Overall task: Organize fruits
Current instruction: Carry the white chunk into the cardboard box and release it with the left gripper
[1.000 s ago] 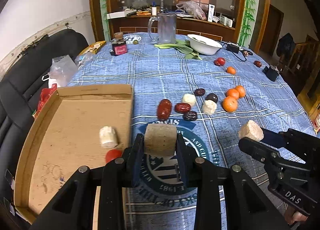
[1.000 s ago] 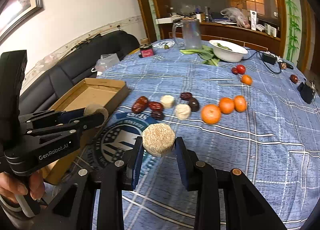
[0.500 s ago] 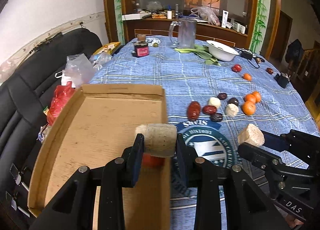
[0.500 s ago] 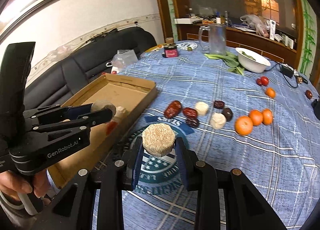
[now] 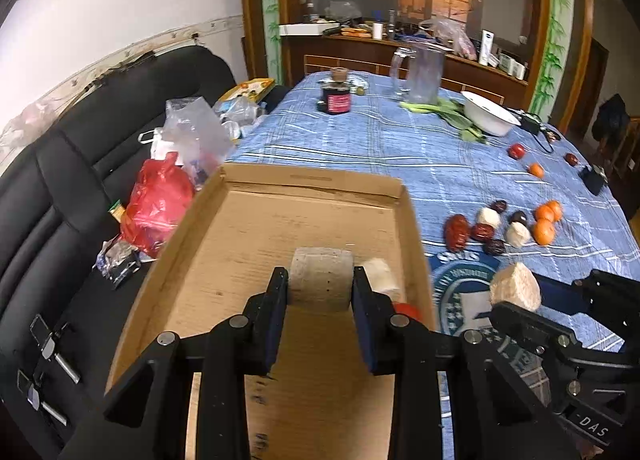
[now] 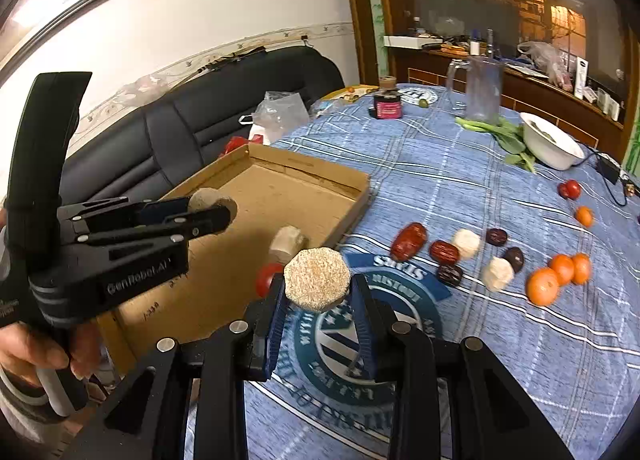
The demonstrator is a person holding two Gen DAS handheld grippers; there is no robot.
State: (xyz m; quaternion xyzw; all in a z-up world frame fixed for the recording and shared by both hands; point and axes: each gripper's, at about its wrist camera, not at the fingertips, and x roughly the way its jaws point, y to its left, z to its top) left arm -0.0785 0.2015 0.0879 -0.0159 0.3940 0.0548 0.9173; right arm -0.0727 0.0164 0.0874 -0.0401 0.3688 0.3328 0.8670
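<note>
My left gripper (image 5: 320,280) is shut on a pale beige cut chunk (image 5: 322,278) and holds it over the cardboard tray (image 5: 240,260). In the tray lie another pale chunk (image 5: 380,276) and a red tomato (image 5: 408,310), by its right wall. My right gripper (image 6: 318,292) is shut on a tan fibrous chunk (image 6: 316,278) above the tablecloth, just right of the tray (image 6: 304,180). The left gripper (image 6: 212,216) also shows in the right wrist view. Red dates (image 6: 408,242), pale chunks (image 6: 466,244) and oranges (image 6: 542,286) lie loose on the table.
A white bowl (image 5: 488,112) with greens, a glass pitcher (image 5: 424,72) and a dark jar (image 5: 334,98) stand at the table's far end. A tomato (image 5: 517,151) and a small orange (image 5: 536,170) lie further right. Bags (image 5: 160,196) lie on the black sofa at left.
My left gripper has carried its chunk leftward from above the tablecloth to over the tray. My right gripper has followed leftward with its chunk, toward the tray's right wall.
</note>
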